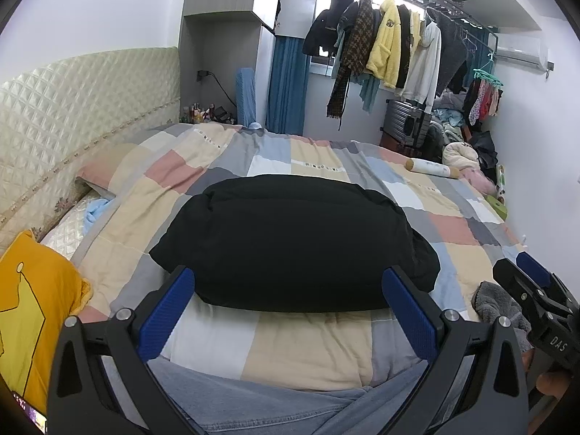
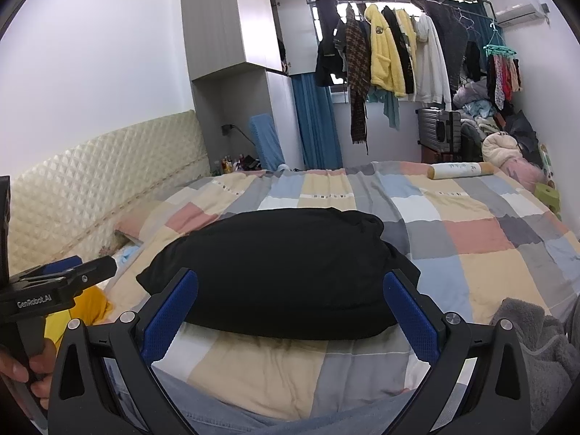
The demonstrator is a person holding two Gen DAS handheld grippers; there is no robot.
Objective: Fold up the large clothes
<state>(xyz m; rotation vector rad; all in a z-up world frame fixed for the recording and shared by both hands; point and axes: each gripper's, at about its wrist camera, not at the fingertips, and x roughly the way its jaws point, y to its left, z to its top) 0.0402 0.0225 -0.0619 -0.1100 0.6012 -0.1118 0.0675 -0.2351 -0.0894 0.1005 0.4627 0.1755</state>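
Observation:
A black garment (image 1: 290, 239) lies folded into a thick rectangle on the checked bedspread (image 1: 315, 344); it also shows in the right wrist view (image 2: 279, 272). My left gripper (image 1: 288, 290) is open and empty, its blue pads just short of the bundle's near edge. My right gripper (image 2: 290, 293) is open and empty in the same stance, slightly to the right. The right gripper shows at the left view's right edge (image 1: 533, 282), and the left gripper shows at the right view's left edge (image 2: 69, 272).
A yellow garment (image 1: 32, 311) lies at the left, a grey fleece (image 2: 536, 337) at the right, denim (image 1: 253, 406) at the near edge. A padded headboard (image 1: 79, 108) runs along the left. A cylinder pillow (image 1: 431, 168) and hanging clothes (image 1: 384, 47) are at the far side.

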